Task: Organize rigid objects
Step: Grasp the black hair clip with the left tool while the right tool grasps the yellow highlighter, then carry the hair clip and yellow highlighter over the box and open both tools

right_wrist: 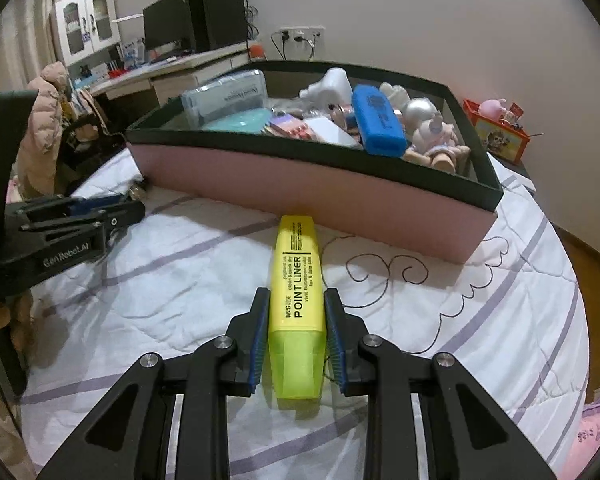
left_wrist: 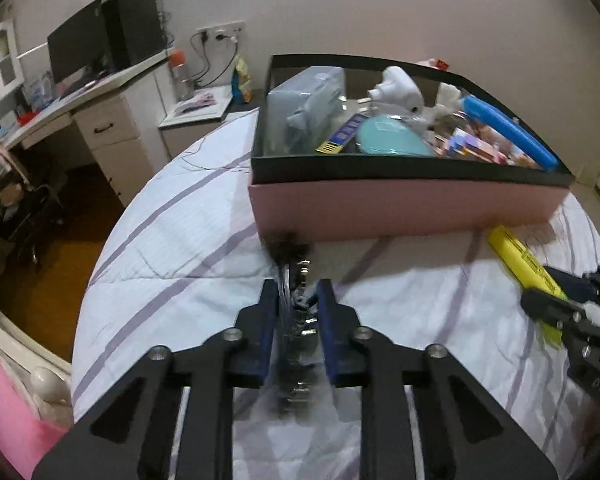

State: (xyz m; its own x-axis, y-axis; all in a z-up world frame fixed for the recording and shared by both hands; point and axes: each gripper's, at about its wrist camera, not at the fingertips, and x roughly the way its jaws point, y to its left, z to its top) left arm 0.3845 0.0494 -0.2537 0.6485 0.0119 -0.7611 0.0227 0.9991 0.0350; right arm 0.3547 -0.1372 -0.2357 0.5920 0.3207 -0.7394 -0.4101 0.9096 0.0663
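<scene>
Sitting on the striped bedspread (right_wrist: 180, 280), the pink box (right_wrist: 340, 196) with its black rim is packed full, a blue case (right_wrist: 378, 120) riding on top, and there's open quilt in front of its near wall. The yellow highlighter (right_wrist: 298, 300), marked POINT LINER, points at that wall, tip just short of it. The right gripper (right_wrist: 298, 332) is clamped on its sides, lower down the barrel. The left gripper (left_wrist: 298, 308) pinches a blurred clear, shiny object (left_wrist: 296, 304) near the box's corner.
</scene>
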